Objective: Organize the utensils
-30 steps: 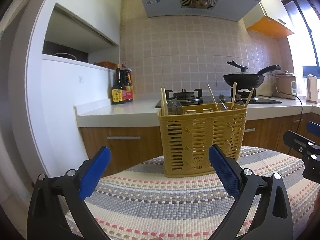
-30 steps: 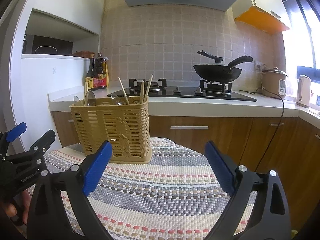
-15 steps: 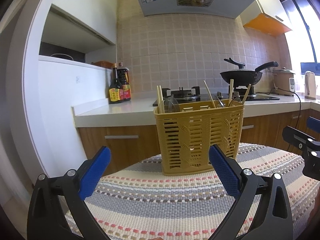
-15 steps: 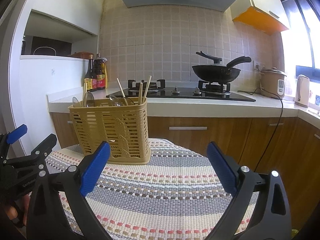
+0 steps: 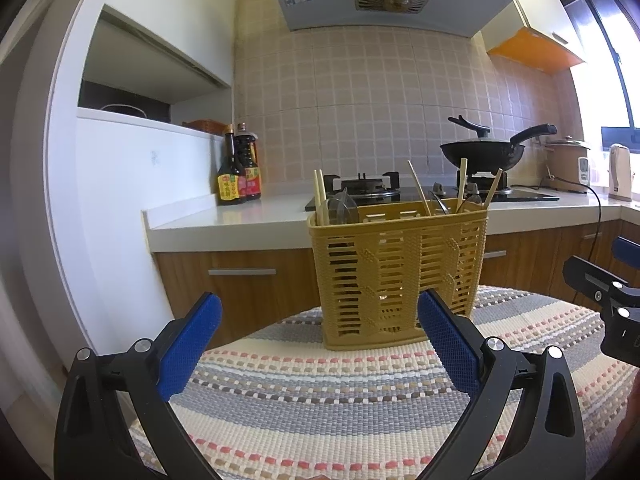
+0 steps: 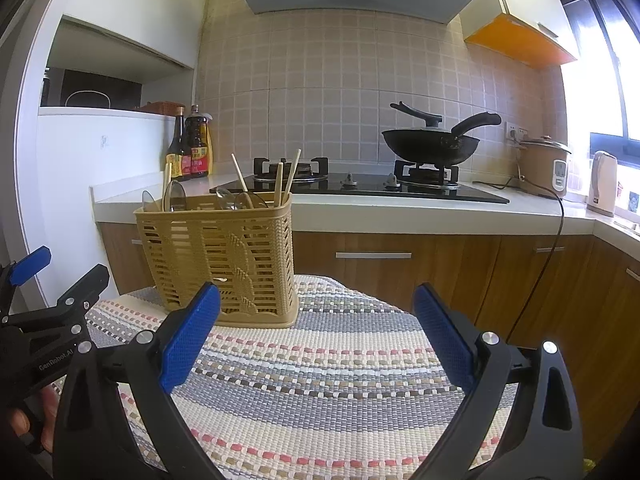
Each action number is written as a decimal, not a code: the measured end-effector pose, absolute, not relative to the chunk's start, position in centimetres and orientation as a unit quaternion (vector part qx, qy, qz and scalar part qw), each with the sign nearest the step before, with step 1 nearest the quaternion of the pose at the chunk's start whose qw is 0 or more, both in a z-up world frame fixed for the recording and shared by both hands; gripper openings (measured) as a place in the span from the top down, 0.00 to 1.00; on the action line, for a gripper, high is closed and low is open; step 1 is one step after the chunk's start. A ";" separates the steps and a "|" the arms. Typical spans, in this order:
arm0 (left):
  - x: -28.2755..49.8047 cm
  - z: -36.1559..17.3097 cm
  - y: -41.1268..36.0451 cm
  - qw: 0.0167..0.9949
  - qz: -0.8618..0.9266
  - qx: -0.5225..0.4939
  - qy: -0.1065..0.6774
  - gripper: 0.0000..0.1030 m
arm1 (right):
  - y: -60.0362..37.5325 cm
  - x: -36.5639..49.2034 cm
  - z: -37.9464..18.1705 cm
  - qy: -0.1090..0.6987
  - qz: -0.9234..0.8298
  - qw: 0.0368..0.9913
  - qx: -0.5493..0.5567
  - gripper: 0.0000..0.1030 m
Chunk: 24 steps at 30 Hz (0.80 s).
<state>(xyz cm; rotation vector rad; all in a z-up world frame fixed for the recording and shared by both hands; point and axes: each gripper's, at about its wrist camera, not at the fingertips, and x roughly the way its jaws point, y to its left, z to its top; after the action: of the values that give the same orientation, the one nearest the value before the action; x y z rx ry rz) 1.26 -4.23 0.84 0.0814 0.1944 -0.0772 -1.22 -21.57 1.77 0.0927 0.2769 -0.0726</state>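
The yellow basket (image 5: 400,272) is tall and light, so a bump from a claw could tip it and spill the chopsticks (image 5: 462,178) and spoons (image 5: 342,210). It stands on the striped mat (image 5: 340,392), at 12 o'clock from the left claw (image 5: 320,344) and 10 o'clock from the right claw (image 6: 316,338). Both claws are spread wide, holding nothing.

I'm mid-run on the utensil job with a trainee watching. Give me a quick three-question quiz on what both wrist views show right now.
1. True or false: the left gripper is shut on a chopstick.
2. Where does the utensil basket stand: A) on the woven mat, B) on the countertop, C) on the stove?
3. Fill in: the right gripper holds ____.

Key: 1 false, both sets of jaws stand wide open. 2 A. 3 nothing.
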 end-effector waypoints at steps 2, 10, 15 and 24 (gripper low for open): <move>1.3 0.8 -4.3 0.994 -0.040 0.041 0.097 0.07 | -21.5 -1.2 1.7 0.139 -0.037 0.989 0.045 0.10; 1.4 0.8 -4.3 0.993 -0.038 0.042 0.100 0.07 | -21.5 -1.2 1.8 0.139 -0.037 0.989 0.045 0.10; 1.3 0.8 -4.2 0.993 -0.036 0.042 0.101 0.07 | -21.4 -1.2 1.8 0.137 -0.039 0.989 0.044 0.10; 1.3 0.8 -4.0 0.993 -0.037 0.041 0.102 0.07 | -21.4 -1.3 1.8 0.138 -0.039 0.989 0.044 0.10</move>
<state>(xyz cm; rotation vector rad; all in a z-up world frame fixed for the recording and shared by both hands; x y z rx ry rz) 1.32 -4.05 0.80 0.0816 0.2035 -0.0738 -1.27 -21.41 1.78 0.0875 0.2767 -0.0774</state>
